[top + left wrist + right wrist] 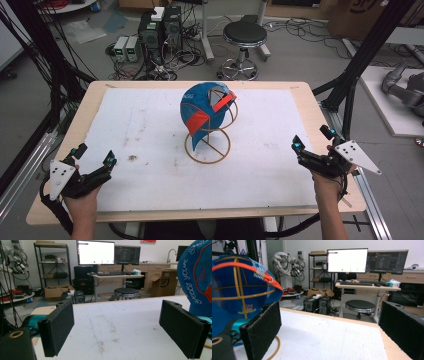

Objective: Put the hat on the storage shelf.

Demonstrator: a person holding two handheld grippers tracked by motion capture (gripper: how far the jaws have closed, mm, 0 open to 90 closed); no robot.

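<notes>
At the table's near-left corner, the left gripper (95, 159) rests wide open and empty. At centre, a blue cap (204, 111) lettered "your" sits on an upright wire stand (207, 150), its orange strap facing right. The right gripper (311, 141) is likewise open, empty.

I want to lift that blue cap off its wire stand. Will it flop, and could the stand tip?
The blue cap looks like soft fabric, so it would probably sag once off. The wire stand looks thin and light, with the cap riding high on it, so tugging sideways might tip or drag it.
</notes>
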